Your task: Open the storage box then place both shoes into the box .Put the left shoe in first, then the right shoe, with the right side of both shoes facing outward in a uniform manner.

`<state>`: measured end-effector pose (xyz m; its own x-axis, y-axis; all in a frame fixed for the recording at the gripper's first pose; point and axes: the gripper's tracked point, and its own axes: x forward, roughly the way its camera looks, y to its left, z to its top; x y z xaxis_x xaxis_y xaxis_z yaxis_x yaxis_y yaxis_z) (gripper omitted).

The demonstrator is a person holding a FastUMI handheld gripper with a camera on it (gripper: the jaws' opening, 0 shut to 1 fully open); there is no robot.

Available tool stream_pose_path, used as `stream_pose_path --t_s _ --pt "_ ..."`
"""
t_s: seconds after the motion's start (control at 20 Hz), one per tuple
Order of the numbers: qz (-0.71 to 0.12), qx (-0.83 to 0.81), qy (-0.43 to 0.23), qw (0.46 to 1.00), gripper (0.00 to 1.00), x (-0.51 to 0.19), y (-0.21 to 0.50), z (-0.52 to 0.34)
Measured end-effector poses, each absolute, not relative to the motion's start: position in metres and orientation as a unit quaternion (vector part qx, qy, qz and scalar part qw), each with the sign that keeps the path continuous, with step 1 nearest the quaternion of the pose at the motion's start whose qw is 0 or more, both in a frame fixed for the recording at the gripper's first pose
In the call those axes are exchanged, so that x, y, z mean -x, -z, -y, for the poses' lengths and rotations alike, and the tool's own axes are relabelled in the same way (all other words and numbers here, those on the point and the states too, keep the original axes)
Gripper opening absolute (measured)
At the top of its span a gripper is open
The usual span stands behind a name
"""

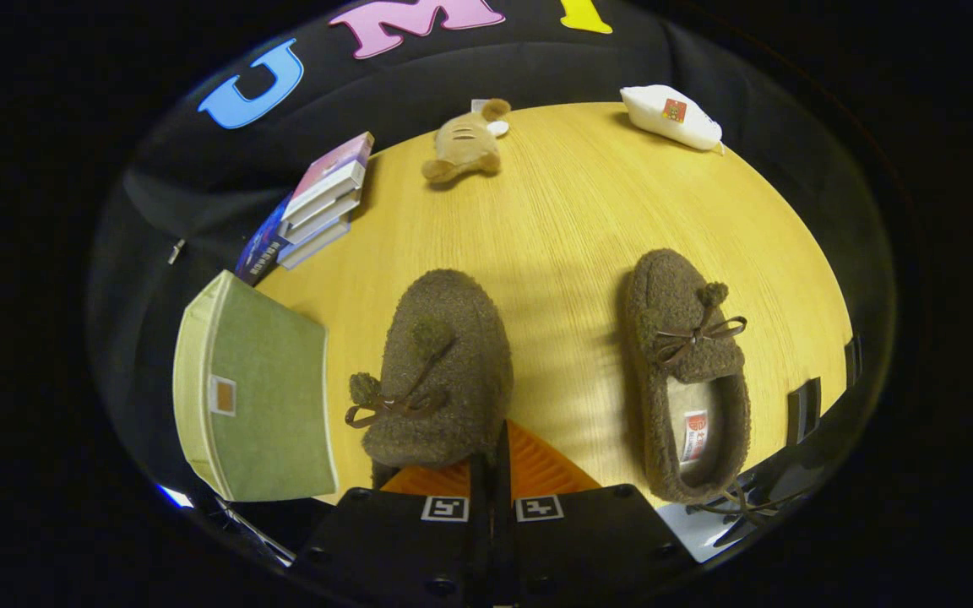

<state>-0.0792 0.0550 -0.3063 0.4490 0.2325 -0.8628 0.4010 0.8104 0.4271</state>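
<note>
A fuzzy brown shoe [440,371] with a bow and pompoms hangs just ahead of my fingers, toe pointing away and hovering above the wooden table [571,219]. My gripper [491,463] is shut on its heel edge, with the fingers nearly touching. The heel itself is hidden behind the fingers. The second brown shoe [689,371] lies flat on the table to the right, its opening facing up. A green fabric storage box [254,393] stands at the table's left edge beside the held shoe. It shows a flat green face with a small tag, and I cannot tell whether it is open.
A stack of books [317,207] sits beyond the box at the back left. A plush mouse toy [465,145] lies at the far middle and a white pouch [671,116] at the far right. Black clips [803,409] hang on the table's right edge.
</note>
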Motion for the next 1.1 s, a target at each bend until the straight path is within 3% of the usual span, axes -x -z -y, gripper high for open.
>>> stream_pose_path --t_s 0.55,1.1 --pt "-0.462 -0.357 -0.042 0.811 0.05 0.009 0.157 -0.152" --pt "-0.502 -0.363 -0.086 0.781 0.06 -0.027 0.152 -0.281"
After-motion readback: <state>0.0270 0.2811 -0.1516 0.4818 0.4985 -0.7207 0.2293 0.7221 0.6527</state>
